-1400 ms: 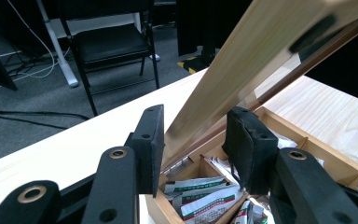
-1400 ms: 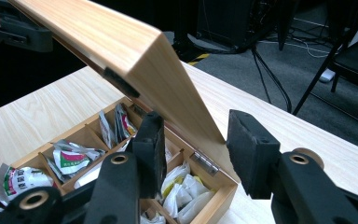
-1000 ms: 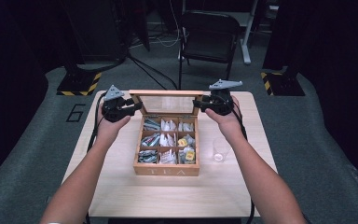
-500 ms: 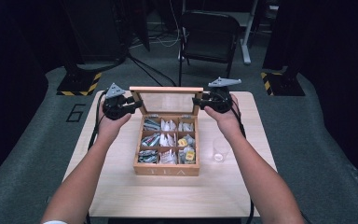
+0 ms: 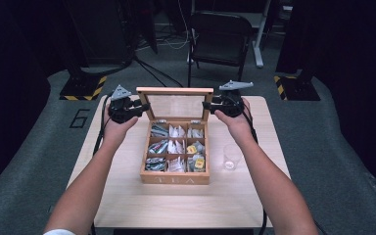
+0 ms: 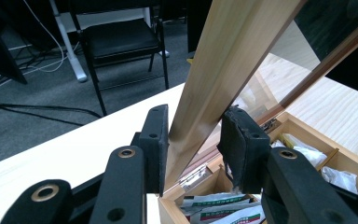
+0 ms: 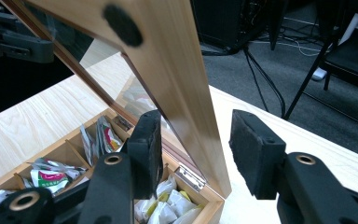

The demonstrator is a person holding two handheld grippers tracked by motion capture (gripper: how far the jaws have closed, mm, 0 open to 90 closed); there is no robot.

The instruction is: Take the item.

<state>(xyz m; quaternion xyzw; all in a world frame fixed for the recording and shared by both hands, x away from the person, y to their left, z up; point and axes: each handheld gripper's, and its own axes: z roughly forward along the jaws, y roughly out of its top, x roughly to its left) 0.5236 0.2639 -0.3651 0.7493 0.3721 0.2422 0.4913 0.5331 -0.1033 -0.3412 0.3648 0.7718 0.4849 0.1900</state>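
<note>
Your right tongs point(image 5: 210, 105) have just been opening around the lid point(image 5: 175, 91), now upright.
Left tongs point(image 5: 144, 106) clamp its frame; free them slowly, box point(image 5: 175, 177) steady.

A studio-like lab: dark curtained surrounds, grey carpet, hazard-striped stand bases point(image 5: 82, 87), floor cables point(image 5: 169, 41), a folding chair point(image 5: 220, 38).

"tea" on box front point(image 5: 175, 179), "6" on floor point(image 5: 80, 118)
</note>
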